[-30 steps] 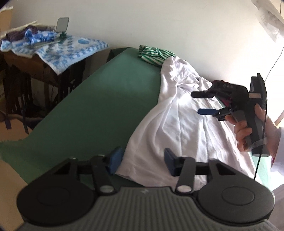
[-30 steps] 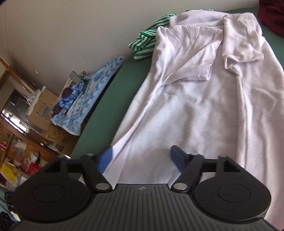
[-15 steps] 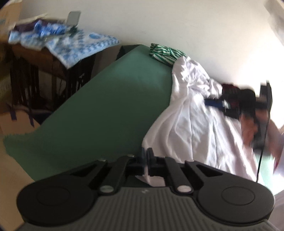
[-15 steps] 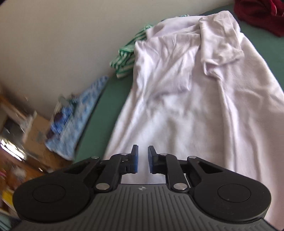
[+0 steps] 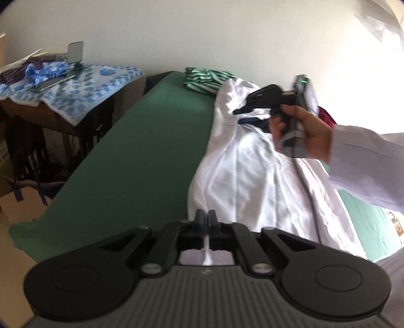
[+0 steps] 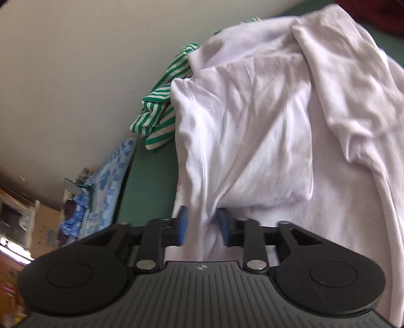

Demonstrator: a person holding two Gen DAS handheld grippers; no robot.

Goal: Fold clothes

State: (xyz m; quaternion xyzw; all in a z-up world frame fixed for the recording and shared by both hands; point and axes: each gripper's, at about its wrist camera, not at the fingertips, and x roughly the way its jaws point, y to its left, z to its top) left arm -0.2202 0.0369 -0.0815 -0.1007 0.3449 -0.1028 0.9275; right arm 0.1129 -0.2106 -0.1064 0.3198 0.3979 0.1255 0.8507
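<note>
While both tongs, left gripper (image 5: 207, 219) and right gripper (image 6: 203, 224), pinch the white shirt (image 5: 252, 176), lift evenly, keeping the edge taut.

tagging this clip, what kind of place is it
Probably a lived-in room at home: a green-covered table with a white shirt and striped top, beside a cluttered side table.

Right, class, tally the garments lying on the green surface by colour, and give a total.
white shirt: 1
green-and-white striped garment: 1
dark red garment: 1
Total: 3
</note>
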